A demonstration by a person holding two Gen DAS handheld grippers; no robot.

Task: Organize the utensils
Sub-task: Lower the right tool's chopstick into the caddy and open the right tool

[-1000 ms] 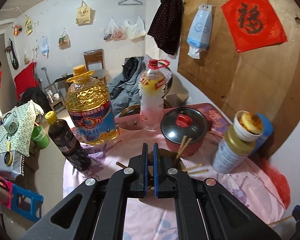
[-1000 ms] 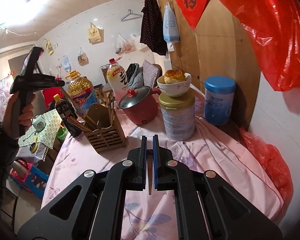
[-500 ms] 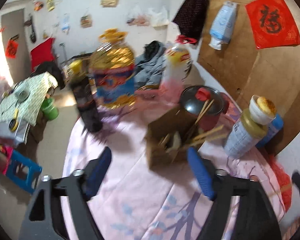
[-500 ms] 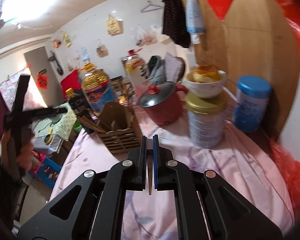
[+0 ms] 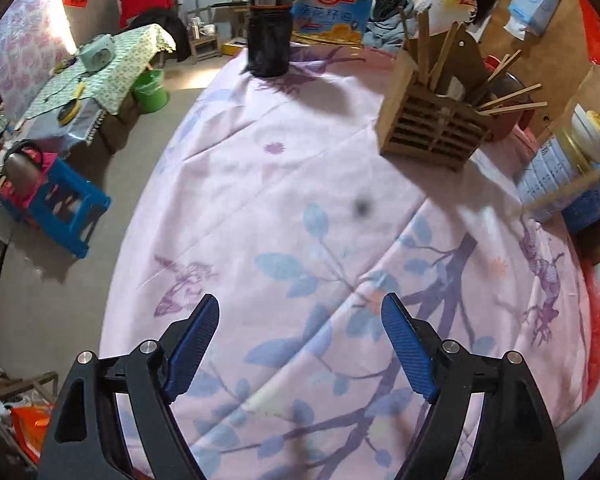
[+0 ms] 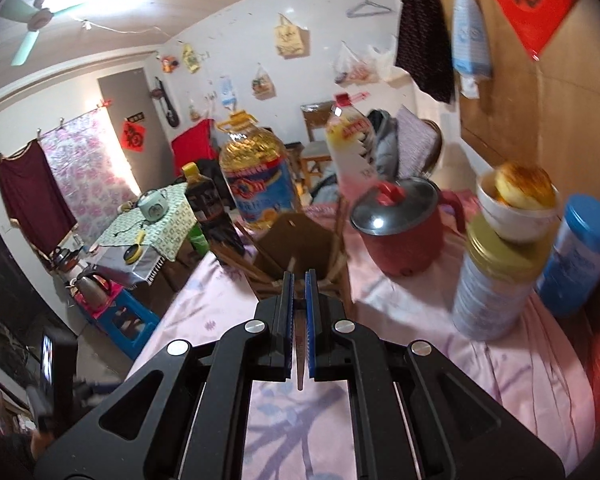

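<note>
1. Where the pink flowered cloth (image 5: pixel 284 184) covers the desk, a slatted wooden utensil holder (image 5: pixel 432 128) is seen toward the far right, with chopsticks (image 5: pixel 508 100) standing and leaning out of it.
2. A thin wooden chopstick (image 6: pixel 299 344) is gripped between the nearly closed jaws of the right claw (image 6: pixel 299 280), its tapered end pointing back toward the camera; the holder lies just beyond the fingertips.
3. The left claw (image 5: pixel 296 312) is held wide apart above bare cloth, with nothing between its blue pads (image 5: pixel 404 344), well apart from the holder.
4. Behind the holder, a dark bottle (image 5: pixel 268 20) and a large oil jug (image 6: pixel 256 176) are placed near the desk's far edge.
5. To the holder's right, a red pot (image 6: pixel 400 224) with a glass lid is set, and beside it a tin (image 6: pixel 492 280) topped by a white bowl (image 6: pixel 516 212).
</note>
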